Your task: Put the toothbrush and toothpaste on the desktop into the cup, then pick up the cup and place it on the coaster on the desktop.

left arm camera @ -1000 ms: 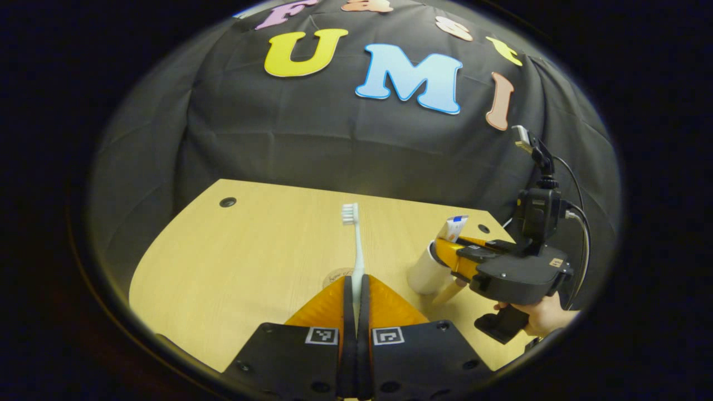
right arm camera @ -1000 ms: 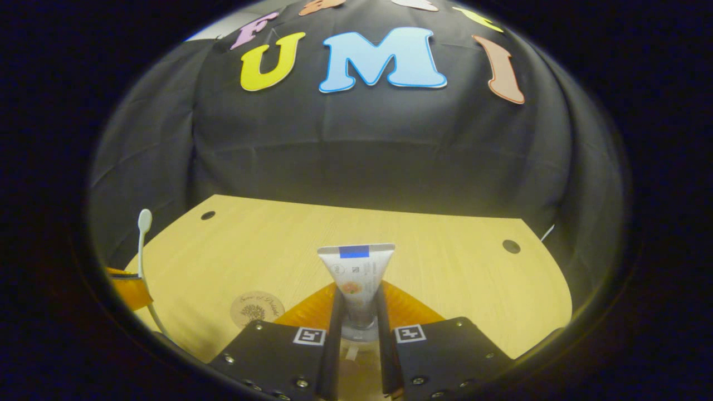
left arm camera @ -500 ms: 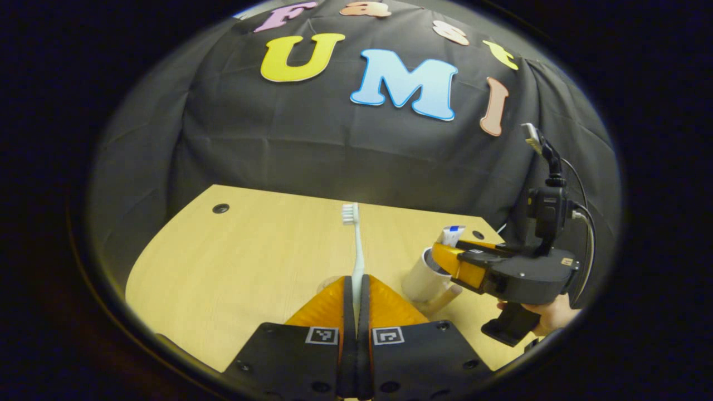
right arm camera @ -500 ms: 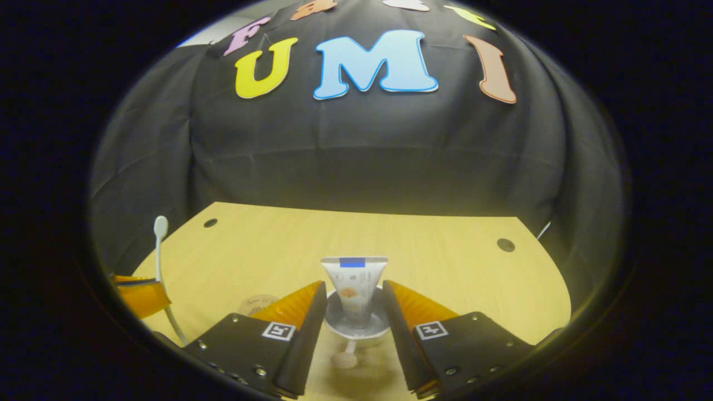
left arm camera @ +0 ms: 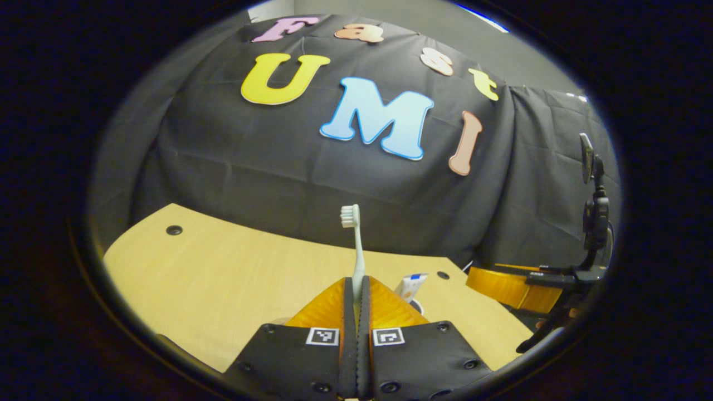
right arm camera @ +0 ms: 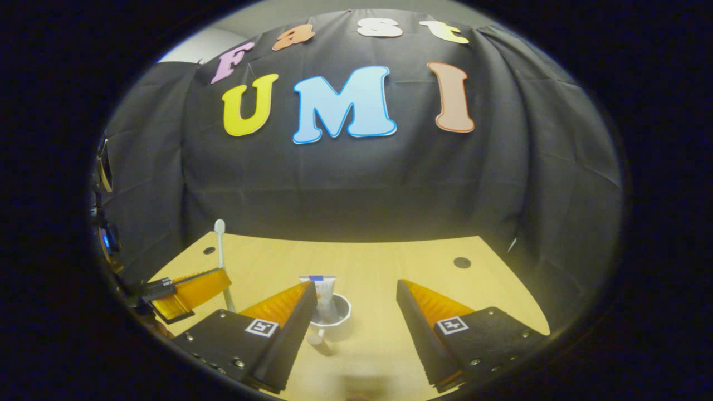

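A light wooden desktop (right arm camera: 384,267) stands before the black cloth wall (right arm camera: 362,178). The left gripper (left arm camera: 356,289) has its jaws pressed together on the handle of the toothbrush (left arm camera: 356,250), which stands upright with its bristles at the top. The right gripper (right arm camera: 352,303) has its jaws spread wide, holding nothing. Beyond its left finger, the white cup (right arm camera: 334,320) stands on the desktop with the toothpaste (right arm camera: 322,292) upright inside it. In the left gripper view, the toothpaste (left arm camera: 411,285) shows just right of the fingers.
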### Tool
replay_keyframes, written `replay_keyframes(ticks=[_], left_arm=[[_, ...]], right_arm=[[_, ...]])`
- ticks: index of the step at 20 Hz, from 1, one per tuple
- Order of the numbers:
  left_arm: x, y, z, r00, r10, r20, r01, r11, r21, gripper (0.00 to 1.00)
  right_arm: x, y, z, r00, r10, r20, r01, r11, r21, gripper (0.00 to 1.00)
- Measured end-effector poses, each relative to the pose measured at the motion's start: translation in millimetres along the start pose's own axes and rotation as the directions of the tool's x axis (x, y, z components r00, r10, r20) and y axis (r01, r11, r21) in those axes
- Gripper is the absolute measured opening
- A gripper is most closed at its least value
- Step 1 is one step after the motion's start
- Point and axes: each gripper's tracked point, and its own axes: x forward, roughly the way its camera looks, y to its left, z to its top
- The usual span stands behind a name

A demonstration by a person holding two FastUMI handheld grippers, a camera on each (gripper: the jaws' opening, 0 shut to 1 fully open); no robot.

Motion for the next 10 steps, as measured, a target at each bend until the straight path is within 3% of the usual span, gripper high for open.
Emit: replay_keyframes(ticks=[6, 10], left_arm=[[29.6, -44.3, 27.8, 0.977, -0.125, 0.171, 0.138, 0.988, -0.068, 0.07], [51.1, -44.1, 24.1, 0.968, -0.105, 0.227, 0.135, 0.984, -0.119, 0.07]], right_arm=[[-38.7, -31.2, -24.3, 0.996, -0.075, -0.049, 0.078, 0.996, 0.053, 0.88], [-54.6, -41.8, -38.9, 0.992, -0.091, -0.088, 0.096, 0.994, 0.06, 0.88]])
